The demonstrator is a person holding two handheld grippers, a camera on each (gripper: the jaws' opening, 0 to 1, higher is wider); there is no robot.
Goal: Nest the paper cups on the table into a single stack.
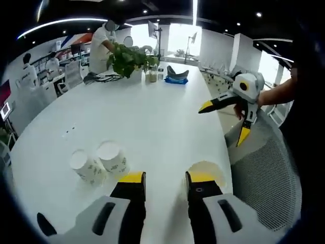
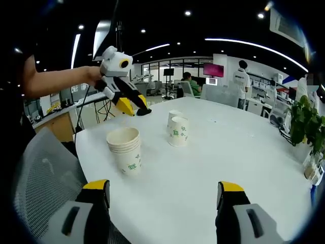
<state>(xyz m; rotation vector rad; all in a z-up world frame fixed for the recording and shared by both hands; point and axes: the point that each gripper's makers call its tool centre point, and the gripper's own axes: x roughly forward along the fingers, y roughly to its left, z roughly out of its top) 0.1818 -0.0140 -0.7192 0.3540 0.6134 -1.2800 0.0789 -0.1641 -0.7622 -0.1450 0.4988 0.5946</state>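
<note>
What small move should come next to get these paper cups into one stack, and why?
Probably bring the right hand-held gripper, open and empty, toward the nearer single cup. Two single cups stand upright side by side, apart from the stack of cups near the table edge, so one must be picked up first.

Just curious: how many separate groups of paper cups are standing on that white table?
3: a nested stack near the table's edge by the mesh chair, and two single cups side by side farther in. The stack's own cup count is unclear.
</note>
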